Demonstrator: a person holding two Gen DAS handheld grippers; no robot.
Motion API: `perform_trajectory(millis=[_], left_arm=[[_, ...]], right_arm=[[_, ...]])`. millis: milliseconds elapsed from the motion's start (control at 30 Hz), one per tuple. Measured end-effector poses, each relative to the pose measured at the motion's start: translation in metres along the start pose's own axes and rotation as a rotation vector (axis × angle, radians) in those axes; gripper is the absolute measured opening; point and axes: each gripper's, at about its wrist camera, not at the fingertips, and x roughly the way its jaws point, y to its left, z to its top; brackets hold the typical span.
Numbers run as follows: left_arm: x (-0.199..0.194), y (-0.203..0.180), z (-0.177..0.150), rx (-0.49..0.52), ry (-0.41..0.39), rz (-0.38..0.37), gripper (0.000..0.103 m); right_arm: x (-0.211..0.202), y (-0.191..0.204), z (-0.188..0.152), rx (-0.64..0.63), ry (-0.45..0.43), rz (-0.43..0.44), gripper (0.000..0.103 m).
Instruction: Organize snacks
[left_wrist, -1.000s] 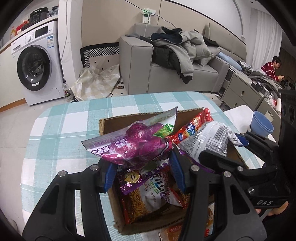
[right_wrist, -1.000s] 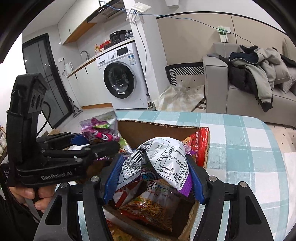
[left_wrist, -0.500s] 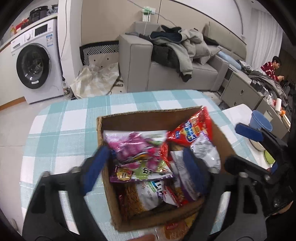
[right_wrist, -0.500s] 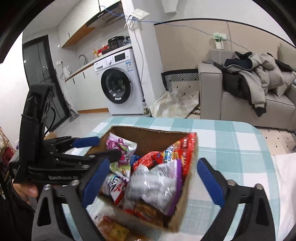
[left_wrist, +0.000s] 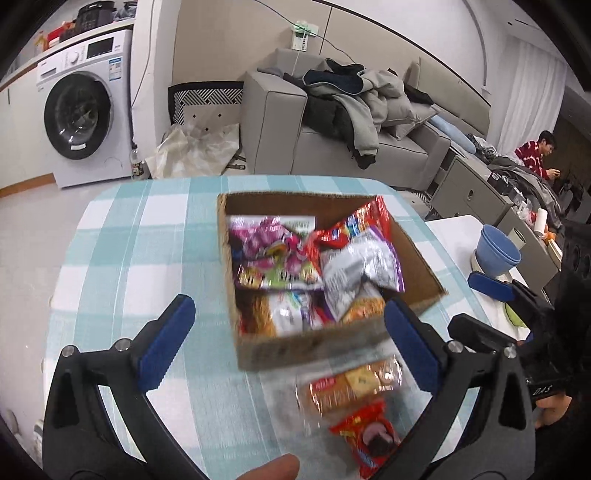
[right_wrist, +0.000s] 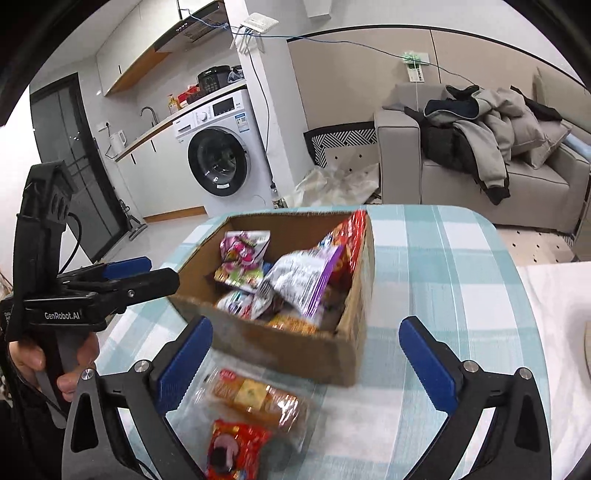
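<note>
A cardboard box (left_wrist: 258, 350) (right_wrist: 288, 350) stands on the checked tablecloth (left_wrist: 147, 236), full of snack packets. A pink packet (left_wrist: 266, 240) (right_wrist: 240, 251) and a silver-and-purple packet (left_wrist: 354, 266) (right_wrist: 303, 277) lie on top, with a red packet (left_wrist: 351, 225) leaning on the far wall. My left gripper (left_wrist: 288, 306) hangs in front of the box, its jaws opening, nothing between the pads. My right gripper (right_wrist: 306, 325) is open and holds nothing. In front of the box lie a clear packet of cakes (left_wrist: 351, 387) (right_wrist: 255, 398) and a small red packet (left_wrist: 369, 432) (right_wrist: 232, 443).
Stacked blue bowls (left_wrist: 496, 251) stand on a white side table to the right. Beyond the table are a washing machine (right_wrist: 218, 162), a grey sofa (left_wrist: 332, 147) piled with coats, and a seated person (left_wrist: 535, 151) far right.
The left gripper let go of the pink packet and the right let go of the silver packet; both now lie in the box. Both grippers opened wide and drew back from the box.
</note>
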Motion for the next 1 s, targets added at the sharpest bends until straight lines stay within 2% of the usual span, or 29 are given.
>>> perform_trajectory(millis=[333, 700, 1000], left_arm=[[-0.05, -0.013, -0.04, 0.036, -0.02, 0.028, 0.102], [-0.085, -0.02, -0.062, 0.03, -0.025, 0.05, 0.102], [-0.08, -0.019, -0.086, 0.031, -0.01, 0.067, 0.102]], right_arm=[[-0.024, 0.012, -0.033, 0.015, 0.037, 0.002, 0.103], [-0.051, 0.02, -0.053, 0.024, 0.028, 0.002, 0.102], [-0.045, 0.027, -0.077, 0.009, 0.054, 0.006, 0.102]])
